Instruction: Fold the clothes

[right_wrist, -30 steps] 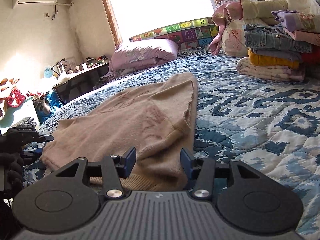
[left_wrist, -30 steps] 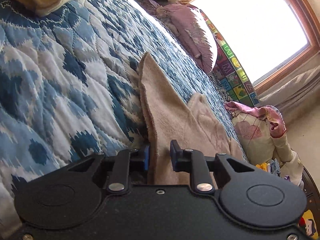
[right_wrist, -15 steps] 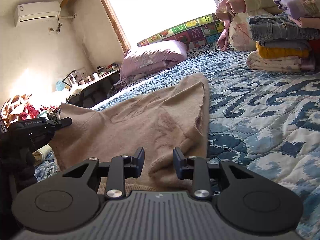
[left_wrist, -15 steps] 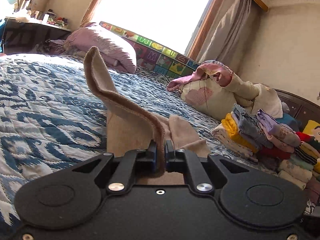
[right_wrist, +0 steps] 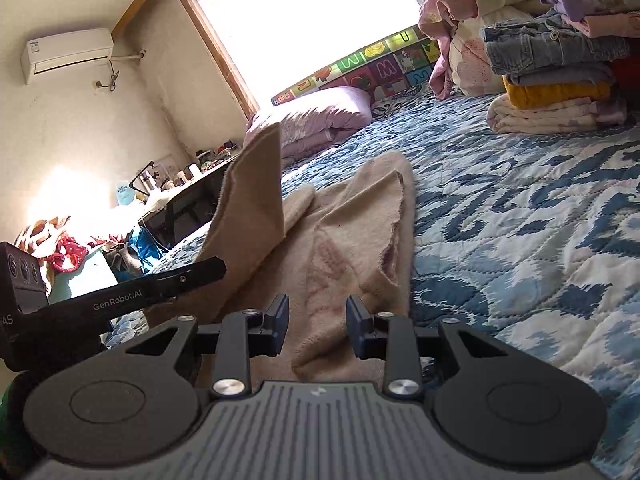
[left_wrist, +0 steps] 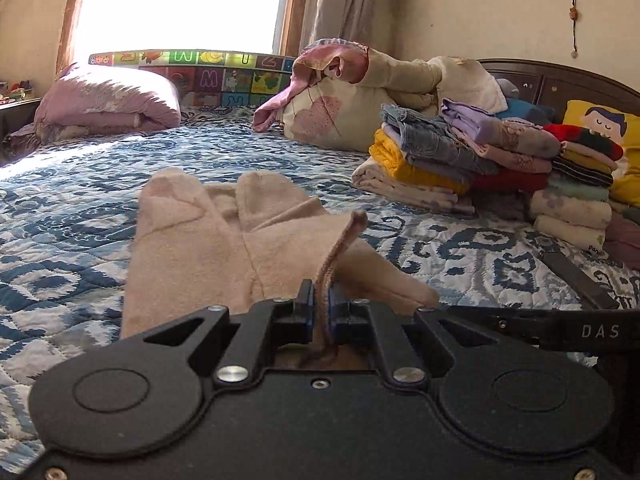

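The left tool (left_wrist: 320,306) is clamped tight on an edge of the beige garment (left_wrist: 224,240), the cloth pinched between its blue pads and rising toward 12 o'clock in the left wrist view. From the right wrist view that held flap (right_wrist: 256,188) stands lifted at 11 o'clock above the rest of the garment, with the left tool's black finger just below it at 9 o'clock.

The right tool (right_wrist: 318,326) is parted wide, holding nothing; the garment lies on the bed directly under and between its fingers, though whether they touch the cloth I cannot tell.

The garment spreads flat on the blue patterned quilt (right_wrist: 520,232), running from 6 toward 12 o'clock. Farther off, at 2 o'clock in both views, sits a stack of folded clothes (left_wrist: 460,156). At 11 o'clock in the left wrist view lies a purple pillow (left_wrist: 104,100), with the bright window (left_wrist: 180,4) behind it at 12.
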